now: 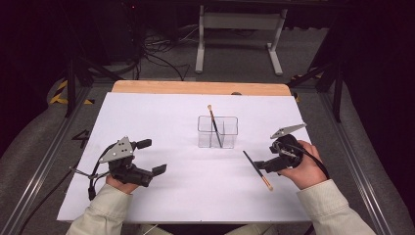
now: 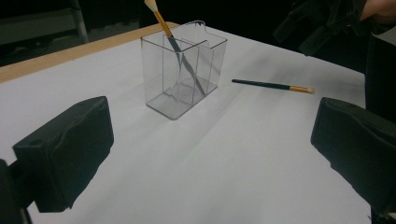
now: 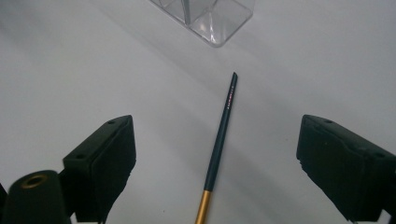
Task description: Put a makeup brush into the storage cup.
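**Loose brush, flat on sheet**

Brush (image 1: 257, 170): lying diagonally, dark handle tip toward clear holder (image 1: 218, 131), gold ferrule toward near table edge. Right gripper (image 3: 215, 163): jaws wide, straddling the handle, untouching. Left gripper (image 1: 149, 156): open, empty. Bare white sheet (image 1: 186, 191) all round.

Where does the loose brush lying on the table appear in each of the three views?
High view: loose brush lies right of centre, just ahead of the right gripper.
Left gripper view: upper right, flat on the white table, right of the clear holder.
Right gripper view: bottom centre, between the open jaws.
Shared landmark: the clear holder.
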`<state>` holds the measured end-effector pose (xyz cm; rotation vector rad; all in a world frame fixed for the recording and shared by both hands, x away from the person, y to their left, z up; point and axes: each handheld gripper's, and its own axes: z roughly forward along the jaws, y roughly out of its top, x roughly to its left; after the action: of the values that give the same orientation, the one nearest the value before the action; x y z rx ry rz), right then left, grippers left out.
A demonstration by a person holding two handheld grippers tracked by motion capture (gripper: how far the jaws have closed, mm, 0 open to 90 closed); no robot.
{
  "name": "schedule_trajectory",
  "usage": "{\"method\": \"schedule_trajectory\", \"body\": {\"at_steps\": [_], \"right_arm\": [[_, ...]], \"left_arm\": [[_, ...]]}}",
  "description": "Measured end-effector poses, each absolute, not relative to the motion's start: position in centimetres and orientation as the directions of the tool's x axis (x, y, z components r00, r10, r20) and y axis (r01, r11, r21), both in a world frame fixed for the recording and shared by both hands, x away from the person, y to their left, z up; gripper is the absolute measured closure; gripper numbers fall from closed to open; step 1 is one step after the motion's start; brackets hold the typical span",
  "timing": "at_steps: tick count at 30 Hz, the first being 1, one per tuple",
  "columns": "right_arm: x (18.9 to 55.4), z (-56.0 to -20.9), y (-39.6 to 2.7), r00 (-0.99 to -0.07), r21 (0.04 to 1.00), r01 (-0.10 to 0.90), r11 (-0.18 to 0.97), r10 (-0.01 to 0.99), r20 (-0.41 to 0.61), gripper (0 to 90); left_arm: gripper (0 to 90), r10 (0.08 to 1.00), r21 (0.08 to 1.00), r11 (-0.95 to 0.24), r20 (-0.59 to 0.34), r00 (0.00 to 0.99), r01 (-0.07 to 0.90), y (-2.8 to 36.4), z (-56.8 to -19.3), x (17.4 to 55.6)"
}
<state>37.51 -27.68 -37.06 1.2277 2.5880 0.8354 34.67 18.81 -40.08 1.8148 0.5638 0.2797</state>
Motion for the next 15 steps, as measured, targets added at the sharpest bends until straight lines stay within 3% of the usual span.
{"method": "schedule_trajectory", "body": {"at_steps": [15], "right_arm": [[38.1,-38.7,-26.9,-0.631,0.463,0.705,0.538,0.773,0.062,15.5]], "left_arm": [[0.1,0.505,0.945,-0.230,-0.089,0.858,0.233,18.8,-40.1,34.8]]}}
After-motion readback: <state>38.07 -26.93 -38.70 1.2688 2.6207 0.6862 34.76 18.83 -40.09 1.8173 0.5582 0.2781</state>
